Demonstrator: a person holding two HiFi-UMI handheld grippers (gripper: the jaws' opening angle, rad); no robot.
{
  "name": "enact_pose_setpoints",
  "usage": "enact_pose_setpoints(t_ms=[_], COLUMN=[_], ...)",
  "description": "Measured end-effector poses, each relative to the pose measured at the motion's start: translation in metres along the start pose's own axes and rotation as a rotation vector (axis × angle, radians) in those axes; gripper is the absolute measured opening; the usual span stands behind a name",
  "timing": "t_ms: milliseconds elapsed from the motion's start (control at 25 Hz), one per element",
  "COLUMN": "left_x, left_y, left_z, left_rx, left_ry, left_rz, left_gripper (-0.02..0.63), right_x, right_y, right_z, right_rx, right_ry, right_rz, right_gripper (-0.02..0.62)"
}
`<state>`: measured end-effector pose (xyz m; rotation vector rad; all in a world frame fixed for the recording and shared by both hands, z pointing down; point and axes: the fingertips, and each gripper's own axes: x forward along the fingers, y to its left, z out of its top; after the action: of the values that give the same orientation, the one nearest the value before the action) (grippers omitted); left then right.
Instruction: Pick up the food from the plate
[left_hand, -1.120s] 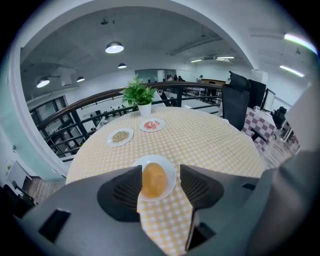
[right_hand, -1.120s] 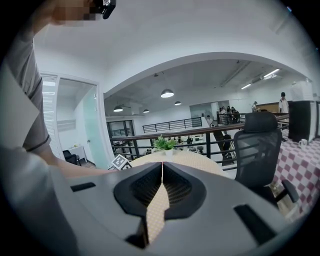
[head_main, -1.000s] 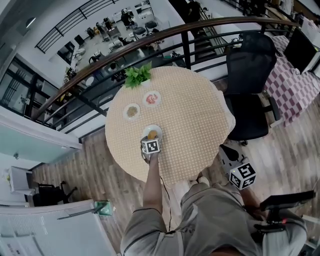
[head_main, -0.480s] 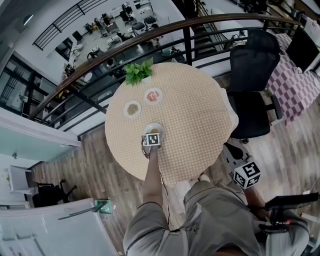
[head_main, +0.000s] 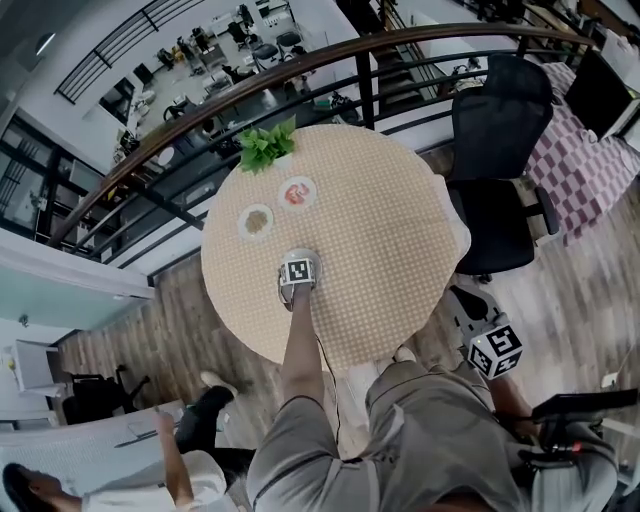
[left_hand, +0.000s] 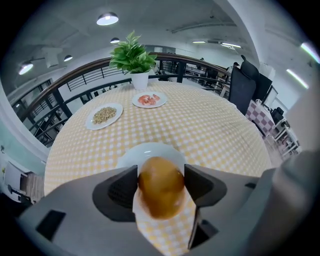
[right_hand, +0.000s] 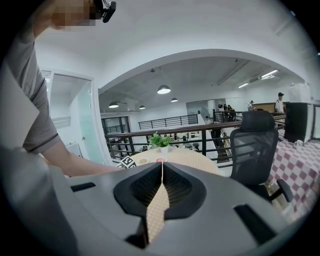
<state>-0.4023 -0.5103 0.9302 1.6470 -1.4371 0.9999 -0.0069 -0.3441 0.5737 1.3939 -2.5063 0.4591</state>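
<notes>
One bun (left_hand: 160, 192) on plate (left_hand: 149, 148), between left claw (left_hand: 161, 176) jaws, just opening

Open-plan office mezzanine: curved railing (head_main: 330, 60), black swivel chair (head_main: 497, 120), desks (head_main: 225, 45) on the floor below.

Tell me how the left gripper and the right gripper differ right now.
Jaws: on the left gripper they have just been opening and stand apart around the round golden-brown food on the white plate; on the right gripper they are together, nothing between.
Place: the left gripper is over the table; the right gripper is held off its edge.
Aim: left points steeply down, right nearly level.
Both look like the same grey model.
</notes>
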Motion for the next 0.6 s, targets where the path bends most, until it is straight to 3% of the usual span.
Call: enact_pose_setpoints(t_ms=[200,280,400,600], left_x=[0.015,0.02,0.027,0.029], left_y=[0.003,0.004,0.004,0.005], left_z=[-0.012,-0.025,-0.036,-0.034], left_rx=[0.027,-0.005,-0.086,-0.083], left_ry=[0.113,0.147,0.162,0.178], left_rz=[-0.005,-0.023,-0.058,-0.071], left_gripper=[0.322,0.353,0.364,0.365], right_x=[-0.002,-0.003,-0.003,-0.003], right_y=[-0.003,-0.004,-0.005,-0.004], right_z=[-0.003,-0.005,-0.008,-0.01], right_rx=[0.006,0.01,0.01,0.01], right_ry=[0.005,0.008,0.018,0.023], right_rz=[-0.01,-0.013,-0.015,-0.018], right_gripper=[0.015,0.015,0.015,0.015])
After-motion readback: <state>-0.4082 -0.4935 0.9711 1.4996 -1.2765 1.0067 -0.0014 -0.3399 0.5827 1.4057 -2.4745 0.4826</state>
